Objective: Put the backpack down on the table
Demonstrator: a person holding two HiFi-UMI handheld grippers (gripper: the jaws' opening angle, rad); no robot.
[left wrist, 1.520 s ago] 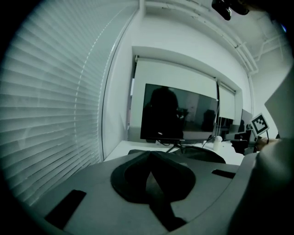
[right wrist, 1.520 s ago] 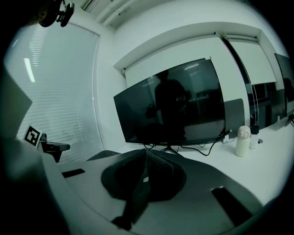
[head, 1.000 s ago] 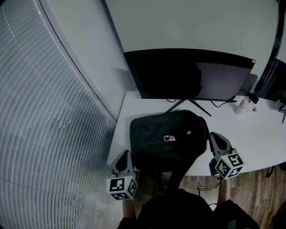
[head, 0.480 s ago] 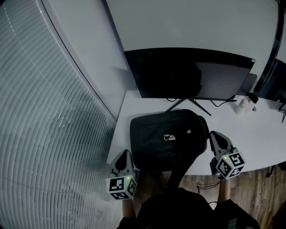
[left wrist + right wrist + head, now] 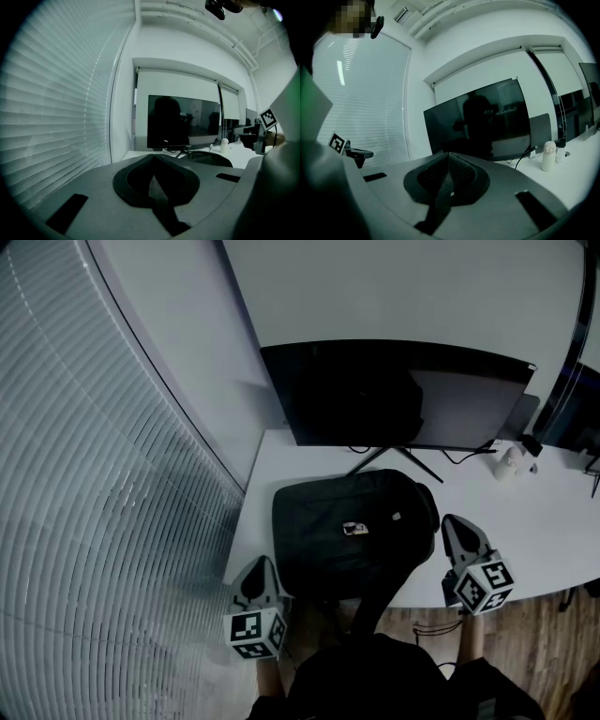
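Judging the backpack (image 5: 352, 532) already flat on the bench (image 5: 553, 512), the person should draw the left gripper (image 5: 262, 562) and right gripper (image 5: 454, 520), beside the backpack with fingers clenched on nothing, away without catching its hanging strap (image 5: 373, 604).

Backpack (image 5: 352, 532): in the head view its near edge and the lower run of its strap (image 5: 380, 596) are hidden behind the person's dark clothing (image 5: 375, 676).

In the left gripper view the backpack (image 5: 213, 160) shows only an upper curve behind the left gripper (image 5: 152, 159).

Right of the backpack, a small white object (image 5: 507, 463) is too small to identify.

Further right, the table (image 5: 562, 540) is cut off by the frame edge.
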